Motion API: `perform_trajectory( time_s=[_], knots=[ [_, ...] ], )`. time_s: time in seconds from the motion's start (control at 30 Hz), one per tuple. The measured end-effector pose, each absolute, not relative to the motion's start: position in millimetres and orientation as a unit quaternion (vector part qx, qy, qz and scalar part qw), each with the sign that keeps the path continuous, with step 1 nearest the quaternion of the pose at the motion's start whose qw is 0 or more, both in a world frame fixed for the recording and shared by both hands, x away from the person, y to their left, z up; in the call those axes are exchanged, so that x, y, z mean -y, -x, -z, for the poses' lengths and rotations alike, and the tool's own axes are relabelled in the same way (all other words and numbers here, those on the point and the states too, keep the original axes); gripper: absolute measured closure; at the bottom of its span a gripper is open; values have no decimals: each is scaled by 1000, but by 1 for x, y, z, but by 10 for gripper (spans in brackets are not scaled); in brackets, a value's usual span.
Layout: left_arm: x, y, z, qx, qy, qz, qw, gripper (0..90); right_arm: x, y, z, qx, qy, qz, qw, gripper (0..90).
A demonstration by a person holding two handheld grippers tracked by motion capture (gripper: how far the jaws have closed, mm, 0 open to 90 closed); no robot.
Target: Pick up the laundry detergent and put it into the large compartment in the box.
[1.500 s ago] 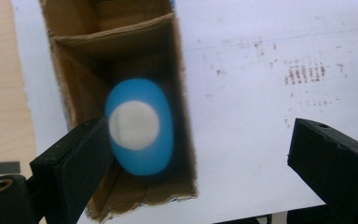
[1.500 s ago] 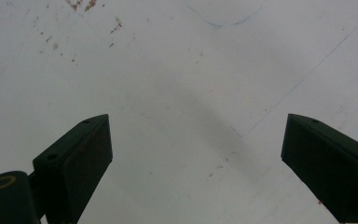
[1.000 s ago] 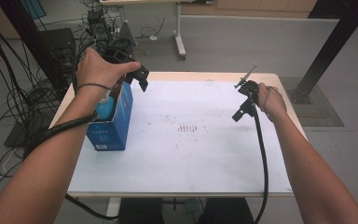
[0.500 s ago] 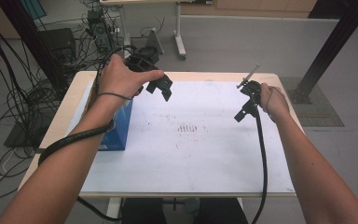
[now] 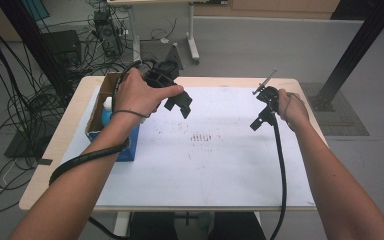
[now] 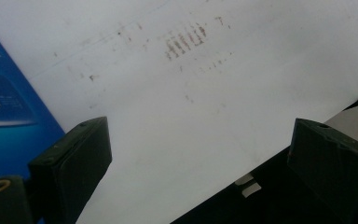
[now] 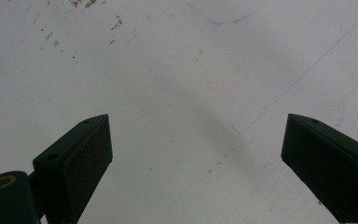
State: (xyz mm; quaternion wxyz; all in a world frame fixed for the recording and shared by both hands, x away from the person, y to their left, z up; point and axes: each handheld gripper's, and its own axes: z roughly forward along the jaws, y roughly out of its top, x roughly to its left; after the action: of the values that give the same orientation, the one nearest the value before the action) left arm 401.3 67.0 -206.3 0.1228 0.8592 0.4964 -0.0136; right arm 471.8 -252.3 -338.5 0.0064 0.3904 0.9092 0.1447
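1. Here's the blue cardboard box [image 5: 111, 135], open at the top, sitting at the left edge of the table [image 5: 50, 165], partly on the white sheet [image 5: 215, 170] that covers most of the tabletop.
2. Inside the box, something pale blue and white [image 5: 107, 111] peeks out beside the person's wrist; what it is, I cannot tell.
3. The left gripper [image 5: 182, 103] hangs above the sheet just to the right of the box, held in the person's left hand [image 5: 139, 93], touching neither box nor paper.
4. Its jaws are spread wide with nothing between them. In the left gripper view the two black pads frame bare white paper, and a corner of the blue box [image 6: 9, 121] shows at the left edge.
5. A patch of reddish-brown smudges [image 5: 203, 137] marks the middle of the sheet, between the two grippers; the left gripper view picks it up near its top [image 6: 185, 41].
6. Over on the right, the right gripper [image 5: 262, 111] sits in the right hand [image 5: 291, 106] near the far right part of the table, well apart from the box.
7. Its jaws are also parted wide and empty, over plain paper in the right gripper view.
8. A black cable [image 5: 281, 170] trails from the right gripper back along the forearm and off the table's near edge.
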Motion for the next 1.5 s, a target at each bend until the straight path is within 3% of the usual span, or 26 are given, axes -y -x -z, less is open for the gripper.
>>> perform_trajectory(
  time_s=[1.17, 1.5],
  knots=[
    [-39, -387, 299, -456, -884, 60, 85, 66, 252, -471, 344, -910, -390, -140, 1, 82],
    [-36, -386, 307, -453, -885, 67, 80, 66, 253, -470, 345, -910, -391, -139, 1, 82]
  ],
)
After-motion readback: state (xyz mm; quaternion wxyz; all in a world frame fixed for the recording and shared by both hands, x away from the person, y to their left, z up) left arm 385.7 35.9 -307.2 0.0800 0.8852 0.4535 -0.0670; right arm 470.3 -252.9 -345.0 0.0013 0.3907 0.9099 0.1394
